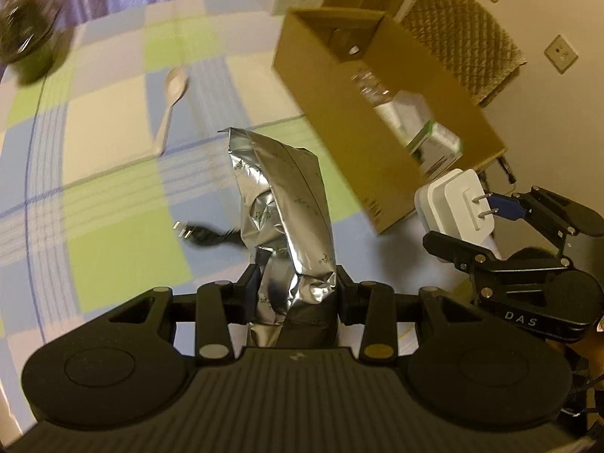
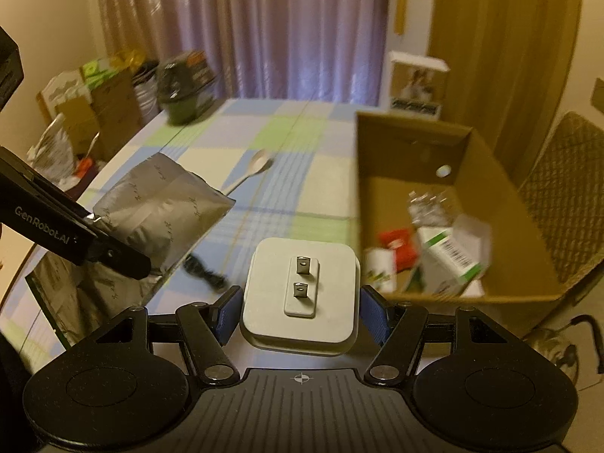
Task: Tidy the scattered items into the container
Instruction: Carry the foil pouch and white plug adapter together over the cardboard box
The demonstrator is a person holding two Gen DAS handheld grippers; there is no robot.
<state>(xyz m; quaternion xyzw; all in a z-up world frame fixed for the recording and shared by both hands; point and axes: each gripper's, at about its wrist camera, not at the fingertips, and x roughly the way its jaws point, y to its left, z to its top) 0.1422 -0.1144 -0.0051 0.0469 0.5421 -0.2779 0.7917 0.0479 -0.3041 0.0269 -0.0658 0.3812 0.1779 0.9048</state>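
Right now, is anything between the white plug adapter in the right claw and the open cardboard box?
Nothing visible blocks it. The white plug adapter sits in the right claw, with the cardboard box just ahead to its right, its top open. The left claw holds the foil pouch off to the left, clear of that path.

Silver foil pouch (image 1: 287, 204) held upright, white plug adapter (image 2: 300, 290) held, open cardboard box (image 2: 381, 204) part-filled
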